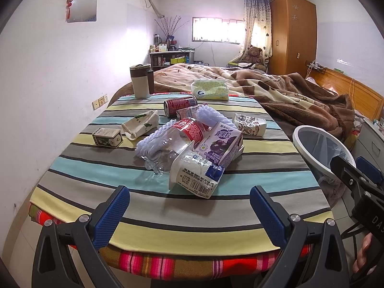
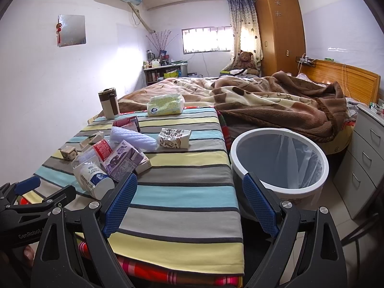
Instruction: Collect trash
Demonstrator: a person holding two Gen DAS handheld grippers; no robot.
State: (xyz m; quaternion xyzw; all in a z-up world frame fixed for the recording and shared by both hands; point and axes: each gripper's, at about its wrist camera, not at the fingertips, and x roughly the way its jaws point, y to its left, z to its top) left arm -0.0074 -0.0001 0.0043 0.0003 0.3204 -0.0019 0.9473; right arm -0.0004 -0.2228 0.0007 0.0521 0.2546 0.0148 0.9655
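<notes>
Trash lies piled on the striped tablecloth point(image 1: 72, 168): a white milk carton point(image 1: 195, 176), a purple drink carton point(image 1: 219, 145), a clear plastic bottle point(image 1: 172, 141), white foam netting point(image 1: 211, 116), a red can point(image 1: 180, 104), a crumpled patterned carton point(image 1: 250, 123) and a small green box point(image 1: 106, 138). My left gripper point(image 1: 189, 210) is open and empty, just in front of the milk carton. My right gripper point(image 2: 189, 201) is open and empty over the table's right front edge, beside the white trash bin point(image 2: 278, 158). The milk carton point(image 2: 92, 176) and purple carton point(image 2: 124, 159) lie to its left.
A brown-and-cream mug point(image 1: 141, 80) and a tissue pack point(image 1: 211, 88) stand at the table's far end. A cream cloth pouch point(image 1: 141, 123) lies left. A bed with a brown blanket point(image 2: 276, 100) is behind. Grey drawers point(image 2: 362, 160) stand right of the bin.
</notes>
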